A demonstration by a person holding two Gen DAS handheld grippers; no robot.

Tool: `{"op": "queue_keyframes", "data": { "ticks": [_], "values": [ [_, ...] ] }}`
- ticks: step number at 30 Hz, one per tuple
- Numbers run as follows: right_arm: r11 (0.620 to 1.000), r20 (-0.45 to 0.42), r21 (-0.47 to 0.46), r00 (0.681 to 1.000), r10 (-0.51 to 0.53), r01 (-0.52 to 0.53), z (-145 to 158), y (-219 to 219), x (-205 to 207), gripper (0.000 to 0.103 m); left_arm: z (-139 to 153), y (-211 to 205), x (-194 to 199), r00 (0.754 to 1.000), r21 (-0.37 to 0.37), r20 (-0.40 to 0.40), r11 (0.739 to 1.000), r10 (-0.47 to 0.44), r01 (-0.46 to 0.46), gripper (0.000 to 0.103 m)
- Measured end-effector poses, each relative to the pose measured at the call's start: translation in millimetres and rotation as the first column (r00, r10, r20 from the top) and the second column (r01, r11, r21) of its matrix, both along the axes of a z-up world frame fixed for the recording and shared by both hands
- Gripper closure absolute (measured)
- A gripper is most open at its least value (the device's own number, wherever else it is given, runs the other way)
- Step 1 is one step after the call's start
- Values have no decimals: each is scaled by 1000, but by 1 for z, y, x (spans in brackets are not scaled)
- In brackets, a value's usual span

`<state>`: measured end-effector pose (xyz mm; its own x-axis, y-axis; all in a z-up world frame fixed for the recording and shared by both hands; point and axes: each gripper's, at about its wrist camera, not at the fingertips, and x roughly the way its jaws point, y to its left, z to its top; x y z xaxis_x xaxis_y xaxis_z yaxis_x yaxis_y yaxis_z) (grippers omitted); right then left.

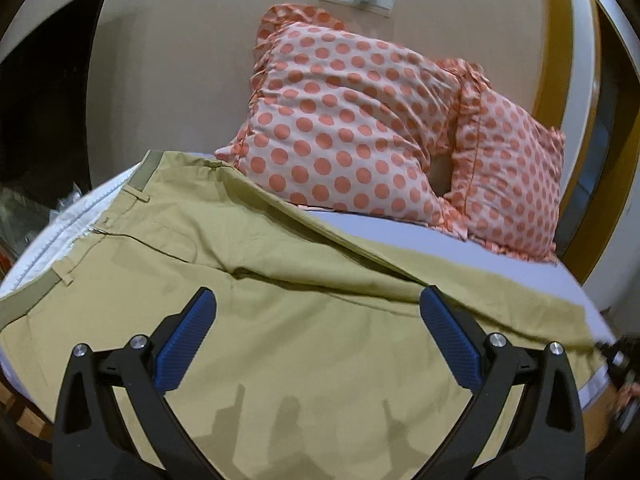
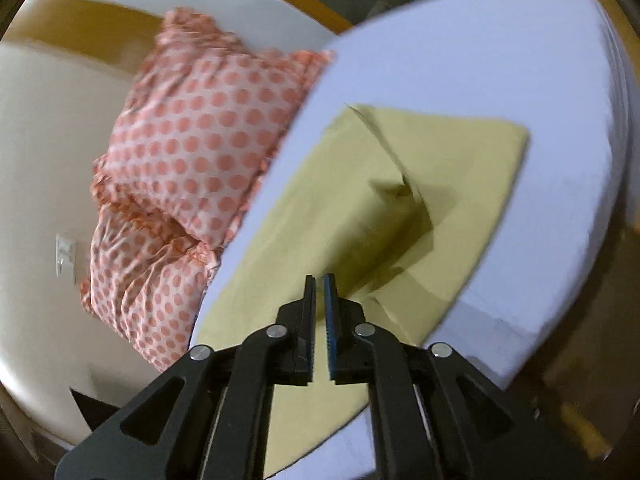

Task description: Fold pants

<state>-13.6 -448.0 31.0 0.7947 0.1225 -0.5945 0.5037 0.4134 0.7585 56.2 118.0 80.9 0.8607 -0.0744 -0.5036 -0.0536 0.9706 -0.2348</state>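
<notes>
- Two tools work one pair of khaki cotton pants (image 1: 248,280) spread across the pale lilac bed sheet (image 2: 480,80), waistband toward the left edge of the mattress in the left wrist view.
- Left tool (image 1: 316,312) hovers released, its blue ribbed pads (image 1: 188,336) wide apart over the seat area, likely placed to pin or catch cloth as the fold comes over.
- Right tool (image 2: 319,280) looks clenched, its jaws nearly touching; cloth seems pinched and lifted into a tent toward its tip, though the grip itself is hard to confirm.
- Raised fabric suggests a leg being drawn over for the fold.
- Beyond the pants, two pink polka-dot frilled pillows (image 1: 352,120) lean against the beige wall (image 1: 180,60), clear of the working area.
</notes>
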Motion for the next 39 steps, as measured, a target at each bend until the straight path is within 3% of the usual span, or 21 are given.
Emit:
{"op": "queue_keyframes", "data": {
  "ticks": [1,2,6,10,13,15,21,26,31,33,34,35,39],
  "values": [
    [1000,-4,21,1000,3,-3,-1,2,-5,67,0,6,5,1000,-25,-13,1000,-5,5,2],
    [1000,-7,30,1000,5,-5,-5,1,-4,54,-1,11,10,1000,-49,-26,999,-10,9,2],
    [1000,2,2,1000,3,-3,-6,5,5,55,-3,28,31,997,-100,-71,995,6,-13,2],
    [1000,-33,10,999,-3,4,-10,1,20,64,0,40,71,992,-134,-122,990,21,-37,2],
    [999,-105,27,994,22,-19,-3,6,18,61,-1,48,99,979,-147,-191,985,67,-96,2],
    [999,-147,11,988,43,-42,1,10,18,52,-2,52,114,974,-162,-211,980,78,-114,2],
    [999,-159,9,987,32,-31,0,12,30,52,-11,47,162,954,-40,-274,990,118,-134,2],
    [998,-196,28,978,66,-62,4,17,27,52,-22,50,177,940,-49,-322,989,116,-139,2],
    [997,-194,-23,979,67,-72,5,21,34,52,-28,44,189,938,-8,-329,992,114,-124,2],
    [995,-171,-74,984,46,-59,4,19,42,60,-30,44,194,939,-21,-326,993,106,-120,4],
    [993,-157,-100,987,42,-58,2,18,46,88,-32,45,196,940,-36,-324,992,101,-120,4],
    [994,-114,-92,992,51,-62,-3,14,48,98,-33,47,199,941,-54,-324,991,97,-121,4],
    [996,20,-82,1000,21,-19,0,6,38,100,-38,59,211,938,-170,-339,976,69,-133,9]
  ]
}}
